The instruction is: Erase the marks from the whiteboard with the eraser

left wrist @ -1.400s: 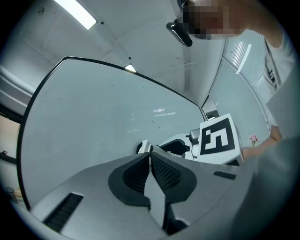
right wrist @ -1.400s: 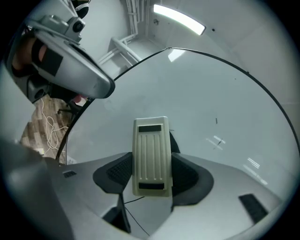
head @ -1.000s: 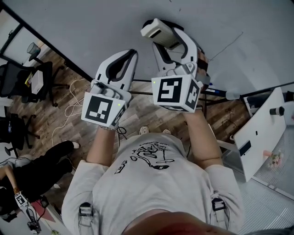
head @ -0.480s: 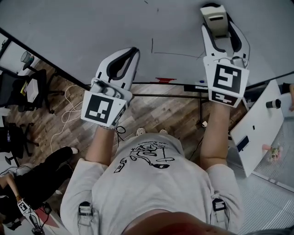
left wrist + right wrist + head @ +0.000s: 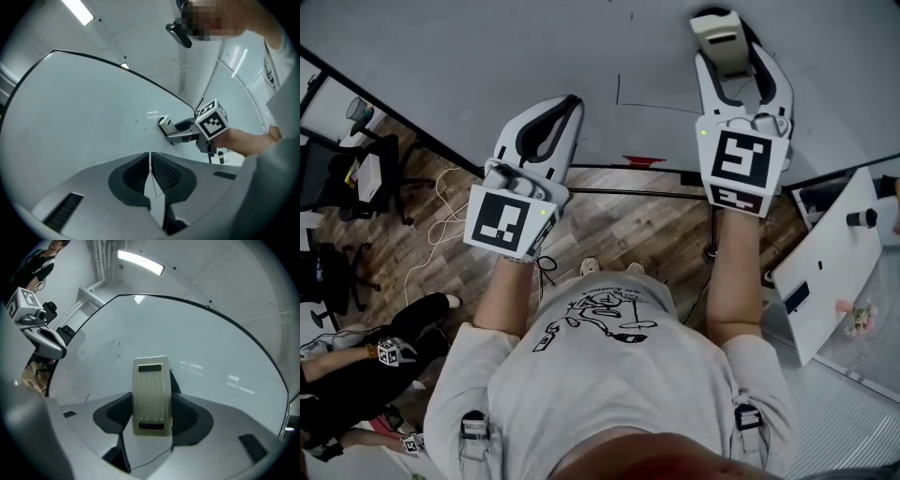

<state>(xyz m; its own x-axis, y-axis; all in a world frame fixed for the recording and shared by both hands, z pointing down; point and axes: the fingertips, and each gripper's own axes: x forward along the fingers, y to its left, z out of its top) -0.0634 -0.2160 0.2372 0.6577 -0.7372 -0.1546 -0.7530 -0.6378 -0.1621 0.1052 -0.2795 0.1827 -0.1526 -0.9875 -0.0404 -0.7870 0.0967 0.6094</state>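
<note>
Two handheld grippers, one whiteboard and one eraser on record. Left gripper: jaws pressed together with nothing between them, aimed at the whiteboard close to its near edge; whether the tips touch the surface cannot be told. Right gripper: jaws clamped on the two long sides of the eraser, a cream plastic block with ribbed back that stands out past the jaw tips. In the left gripper view its far face meets the board surface. The eraser sits on the right part of the board, farther up it than the left gripper. Marks: one thin black upright stroke between the two grippers, joined at its near end to a faint line running right toward the right gripper, with a small dash farther off; the eraser lies to the right of the stroke, apart from it. Board: pale grey, black rim. A small red item lies at the near edge, kind not clear. Below: wood-plank floor, a loose white cable and an office chair on the left, and a seated person at near left. A white panel stands on the right.
</note>
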